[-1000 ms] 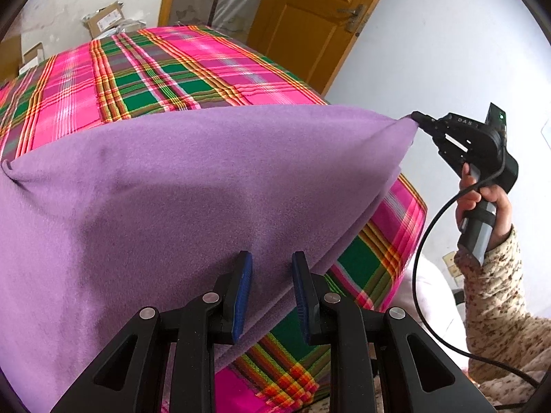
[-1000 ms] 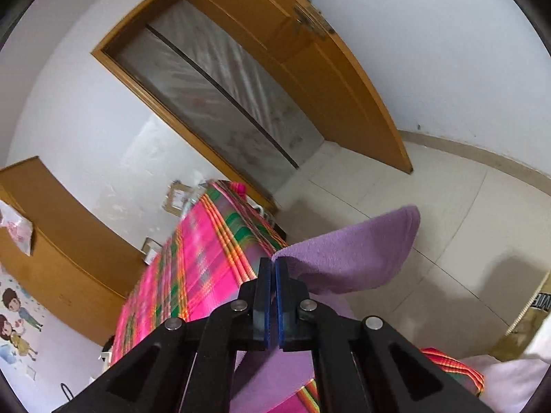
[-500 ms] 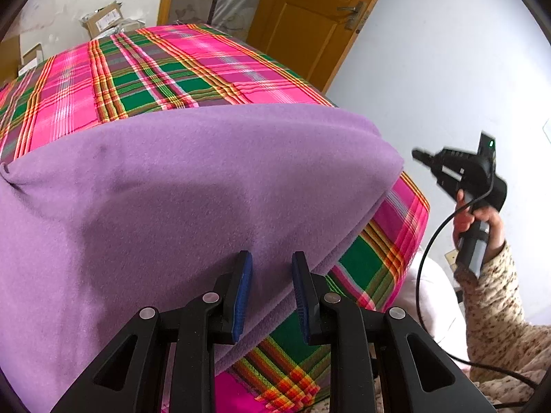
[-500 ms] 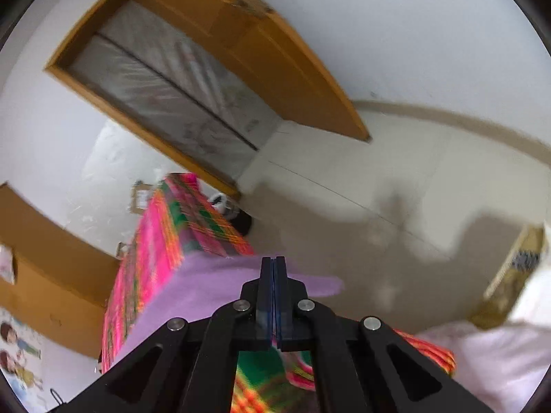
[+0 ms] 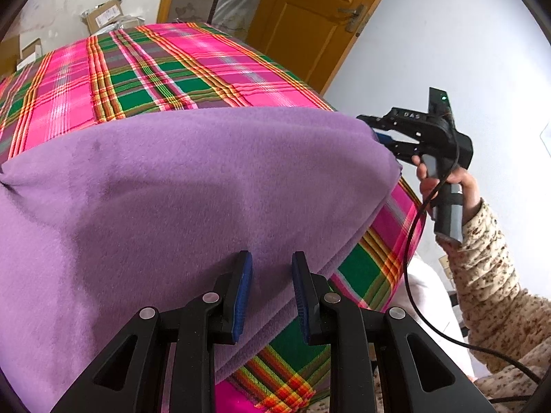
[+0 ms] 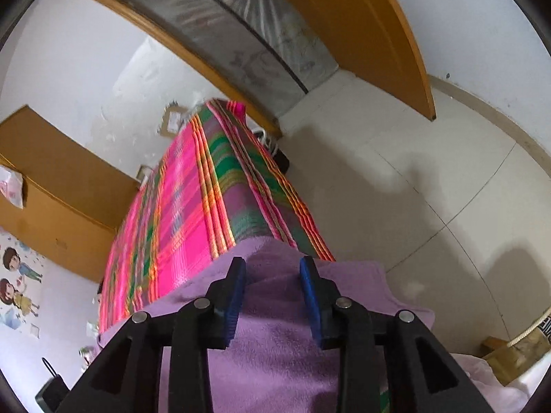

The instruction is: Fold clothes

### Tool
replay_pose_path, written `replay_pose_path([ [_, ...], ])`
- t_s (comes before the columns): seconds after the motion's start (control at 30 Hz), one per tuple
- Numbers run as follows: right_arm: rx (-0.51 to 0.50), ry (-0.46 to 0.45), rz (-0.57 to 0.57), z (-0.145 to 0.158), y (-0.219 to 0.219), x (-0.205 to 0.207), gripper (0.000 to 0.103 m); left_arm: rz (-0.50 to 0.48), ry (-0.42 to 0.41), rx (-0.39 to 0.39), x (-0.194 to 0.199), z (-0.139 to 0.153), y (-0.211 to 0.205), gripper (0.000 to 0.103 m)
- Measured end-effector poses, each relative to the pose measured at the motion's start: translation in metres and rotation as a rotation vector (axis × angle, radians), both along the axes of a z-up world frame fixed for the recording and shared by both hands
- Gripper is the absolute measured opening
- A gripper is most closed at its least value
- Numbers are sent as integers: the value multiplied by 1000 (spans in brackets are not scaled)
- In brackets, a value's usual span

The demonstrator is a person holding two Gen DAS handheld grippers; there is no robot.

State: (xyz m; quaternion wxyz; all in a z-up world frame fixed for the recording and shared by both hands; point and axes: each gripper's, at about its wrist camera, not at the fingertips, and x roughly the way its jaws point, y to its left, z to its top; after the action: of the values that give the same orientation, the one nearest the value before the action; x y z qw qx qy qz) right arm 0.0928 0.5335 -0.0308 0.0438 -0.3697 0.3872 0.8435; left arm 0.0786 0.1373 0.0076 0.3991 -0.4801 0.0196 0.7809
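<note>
Purple cloth [image 5: 193, 199] lies on the plaid bed [image 5: 144, 69]. Left gripper [image 5: 270, 265] released over its near edge. Left view alone shows right gripper [image 5: 377, 130] parted at its right corner.

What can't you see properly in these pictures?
- Purple cloth: its left part runs off the left wrist view's edge.
- Bed under the plaid sheet: covered by the sheet in both views.
- Cardboard boxes: labels too small to read, left wrist view.
- Wall stickers: tiny, at the right wrist view's edge.
</note>
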Motion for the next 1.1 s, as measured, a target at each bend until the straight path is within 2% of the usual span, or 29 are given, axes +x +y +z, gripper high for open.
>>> replay_pose_path([
  [0.07, 24, 3, 6, 0, -6, 1, 31, -1, -5, 6, -1, 0, 1, 24],
  [0.23, 122, 24, -8, 9, -15, 3, 4, -5, -12, 14, -3, 0, 3, 24],
  [0.27, 145, 35, -25, 14, -13, 4, 4, -6, -13, 16, -3, 0, 3, 24],
  [0.4, 171, 52, -59, 23, -9, 1, 3, -7, -17, 24, -3, -1, 3, 24],
  [0.5, 196, 6, -54, 18, -11, -9, 3, -8, -19, 29, -3, -1, 2, 24],
  [0.6, 169, -42, -56, 7, -10, -13, 4, -9, -23, 36, -2, -1, 0, 24],
  [0.7, 165, -72, -70, 7, -7, -11, 9, -9, -26, 44, -1, 0, -3, 24],
  [0.73, 174, -80, -74, 9, -7, -9, 15, -10, -28, 46, -1, 0, -4, 24],
  [0.83, 256, -62, -68, 25, -19, 2, 18, -5, -30, 52, -1, 1, -8, 24],
  [0.93, 370, -30, -7, 33, -48, 17, 23, 11, -26, 54, -2, 2, -16, 24],
  [1.03, 489, -10, 59, 32, -79, 32, 23, 30, -20, 56, -2, 5, -27, 24],
  [1.1, 549, -23, 64, 29, -92, 41, 24, 41, -17, 55, -1, 5, -35, 24],
])
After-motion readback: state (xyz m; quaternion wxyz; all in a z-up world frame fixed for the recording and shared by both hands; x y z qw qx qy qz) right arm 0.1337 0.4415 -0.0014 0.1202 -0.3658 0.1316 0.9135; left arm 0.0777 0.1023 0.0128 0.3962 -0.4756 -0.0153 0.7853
